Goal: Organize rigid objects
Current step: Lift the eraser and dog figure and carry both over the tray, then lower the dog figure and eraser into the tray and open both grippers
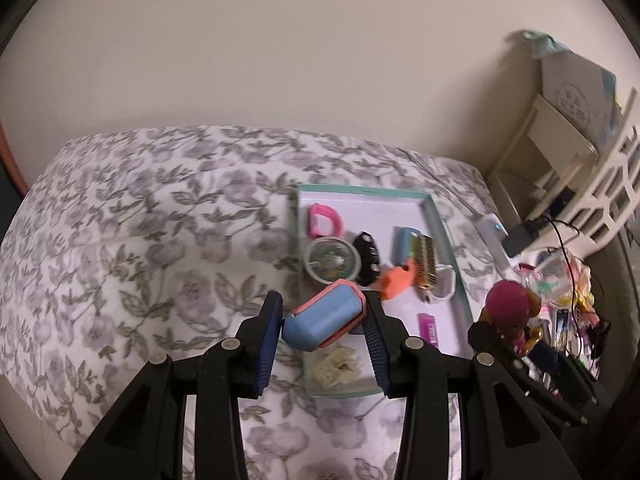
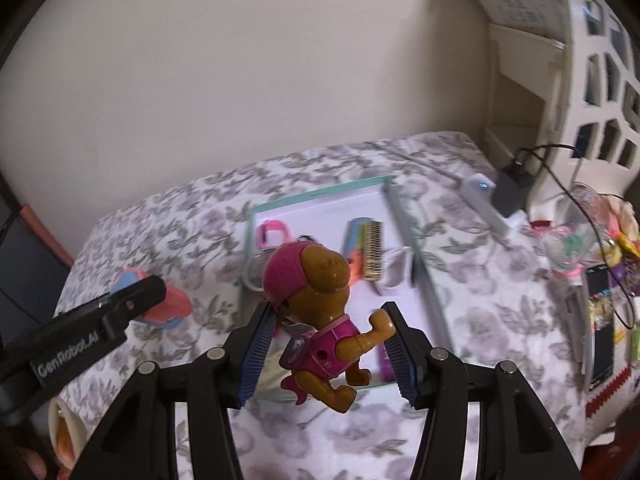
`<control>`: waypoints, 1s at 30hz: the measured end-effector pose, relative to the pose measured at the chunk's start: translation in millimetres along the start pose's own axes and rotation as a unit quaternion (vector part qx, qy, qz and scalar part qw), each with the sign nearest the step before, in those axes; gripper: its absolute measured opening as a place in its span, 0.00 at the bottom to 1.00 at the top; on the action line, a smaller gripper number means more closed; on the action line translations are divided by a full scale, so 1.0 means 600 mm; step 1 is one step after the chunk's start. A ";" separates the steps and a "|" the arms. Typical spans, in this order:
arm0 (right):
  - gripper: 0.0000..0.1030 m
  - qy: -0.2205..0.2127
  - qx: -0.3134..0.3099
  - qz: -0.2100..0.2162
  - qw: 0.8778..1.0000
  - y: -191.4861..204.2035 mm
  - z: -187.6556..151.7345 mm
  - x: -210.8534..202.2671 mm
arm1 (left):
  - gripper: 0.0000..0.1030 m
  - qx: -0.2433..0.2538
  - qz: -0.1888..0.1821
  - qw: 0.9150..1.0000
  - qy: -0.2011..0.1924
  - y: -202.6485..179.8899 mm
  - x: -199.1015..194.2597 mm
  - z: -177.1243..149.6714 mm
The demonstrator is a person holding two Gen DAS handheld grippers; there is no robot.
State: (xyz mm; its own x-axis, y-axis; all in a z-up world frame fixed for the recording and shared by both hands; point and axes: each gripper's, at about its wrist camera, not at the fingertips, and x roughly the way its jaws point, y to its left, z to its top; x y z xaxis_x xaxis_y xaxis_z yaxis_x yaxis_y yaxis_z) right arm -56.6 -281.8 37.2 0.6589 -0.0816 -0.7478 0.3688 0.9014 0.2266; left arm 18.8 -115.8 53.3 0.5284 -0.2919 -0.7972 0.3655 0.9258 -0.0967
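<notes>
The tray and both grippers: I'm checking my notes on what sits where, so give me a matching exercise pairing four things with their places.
Things:
1. blue and pink case
2. toy dog figure
3. pink ring-shaped piece
4. cream hair clip

Places:
A. near end of the tray
B. in the right gripper
C. far left corner of the tray
D. in the left gripper

Pairs: 1-D, 2-B, 3-C, 4-A

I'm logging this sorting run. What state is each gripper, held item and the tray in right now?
left gripper: shut on the blue and pink case, lifted.
right gripper: shut on the toy dog figure, lifted.
tray: on the bed, partly filled.
</notes>
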 end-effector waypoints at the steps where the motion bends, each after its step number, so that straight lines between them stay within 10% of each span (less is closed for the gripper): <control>1: 0.56 0.000 0.004 -0.004 1.000 -0.008 0.001 0.000 | 0.41 0.006 -0.003 1.000 0.003 -0.009 0.005 -0.001; 30: 0.56 0.026 0.005 -0.048 0.998 -0.057 0.000 0.048 | 0.41 0.047 -0.040 0.994 0.087 -0.077 0.130 -0.064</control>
State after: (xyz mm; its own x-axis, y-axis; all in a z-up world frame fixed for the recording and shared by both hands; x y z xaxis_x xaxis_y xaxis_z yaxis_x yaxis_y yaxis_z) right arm -50.1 -315.0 8.2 0.5858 -0.1458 -0.7972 0.4360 0.8859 0.1583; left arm 13.6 -171.8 -27.3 0.3570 -0.3099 -0.8812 0.4746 0.8727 -0.1147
